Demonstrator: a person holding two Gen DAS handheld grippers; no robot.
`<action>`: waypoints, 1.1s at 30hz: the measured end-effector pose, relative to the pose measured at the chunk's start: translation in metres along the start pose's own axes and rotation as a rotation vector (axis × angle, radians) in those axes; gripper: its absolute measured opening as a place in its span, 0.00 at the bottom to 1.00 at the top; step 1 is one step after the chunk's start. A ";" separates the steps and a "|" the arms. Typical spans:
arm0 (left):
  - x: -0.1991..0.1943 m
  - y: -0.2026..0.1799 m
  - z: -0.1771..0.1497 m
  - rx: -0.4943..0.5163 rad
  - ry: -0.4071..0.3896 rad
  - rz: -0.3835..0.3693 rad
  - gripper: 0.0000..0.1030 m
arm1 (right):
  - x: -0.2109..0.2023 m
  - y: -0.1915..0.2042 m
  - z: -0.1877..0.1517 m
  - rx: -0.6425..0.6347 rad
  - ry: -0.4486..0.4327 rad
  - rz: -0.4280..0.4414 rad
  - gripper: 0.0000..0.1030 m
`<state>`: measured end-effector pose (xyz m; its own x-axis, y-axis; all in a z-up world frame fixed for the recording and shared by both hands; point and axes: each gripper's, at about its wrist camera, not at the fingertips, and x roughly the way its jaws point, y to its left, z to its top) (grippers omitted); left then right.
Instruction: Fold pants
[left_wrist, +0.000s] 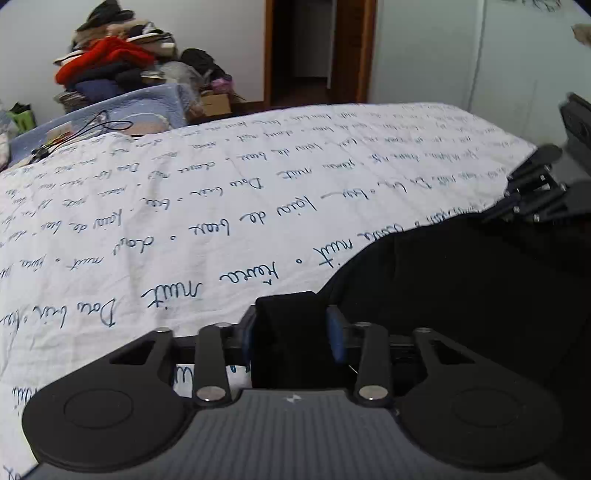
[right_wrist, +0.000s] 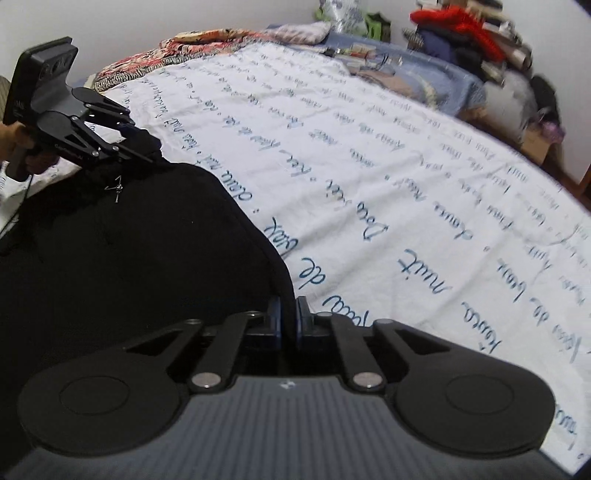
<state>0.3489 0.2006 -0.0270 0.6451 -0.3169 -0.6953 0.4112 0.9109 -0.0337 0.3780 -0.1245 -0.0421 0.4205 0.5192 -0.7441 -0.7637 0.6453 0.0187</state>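
On the bed (left_wrist: 258, 177), over a white sheet (right_wrist: 406, 166) printed with blue handwriting, the black pants (right_wrist: 129, 258) were held up between the two grippers, their dark cloth spreading across the near side of the bed. Long axis could not be judged for certain; the visible edge ran from one gripper to the other, curving in an arc above the sheet.

Left gripper (left_wrist: 295, 332): blue-padded fingers (left_wrist: 334, 332) partly closed, pinching a thick bunch of black fabric between them. In the right wrist view the same gripper (right_wrist: 136, 144) appeared at the far end of the cloth, gripped by the person's hand (right_wrist: 22, 147).

Right gripper (right_wrist: 288, 325): fingers (right_wrist: 304, 325) drawn nearly together, clamping a thin seam edge of the pants. From the left wrist view, this gripper (left_wrist: 532, 199) sat at the right edge of the fabric.

A cardboard box (left_wrist: 216, 103) stood beyond the bed; contents not discernible. A pile of clothes (left_wrist: 110, 55) was stacked against the far wall.
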 end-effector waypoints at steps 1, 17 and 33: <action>-0.002 0.001 0.000 -0.017 -0.006 0.004 0.27 | -0.002 0.005 0.000 -0.013 -0.008 -0.026 0.06; -0.082 -0.028 -0.014 -0.026 -0.218 0.100 0.14 | -0.074 0.121 -0.015 -0.330 -0.205 -0.441 0.04; -0.184 -0.067 -0.120 -0.182 -0.273 -0.036 0.11 | -0.154 0.250 -0.094 -0.399 -0.196 -0.374 0.01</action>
<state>0.1253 0.2298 0.0171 0.7911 -0.3863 -0.4742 0.3309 0.9224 -0.1994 0.0764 -0.0960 0.0145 0.7509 0.4152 -0.5137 -0.6555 0.5636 -0.5027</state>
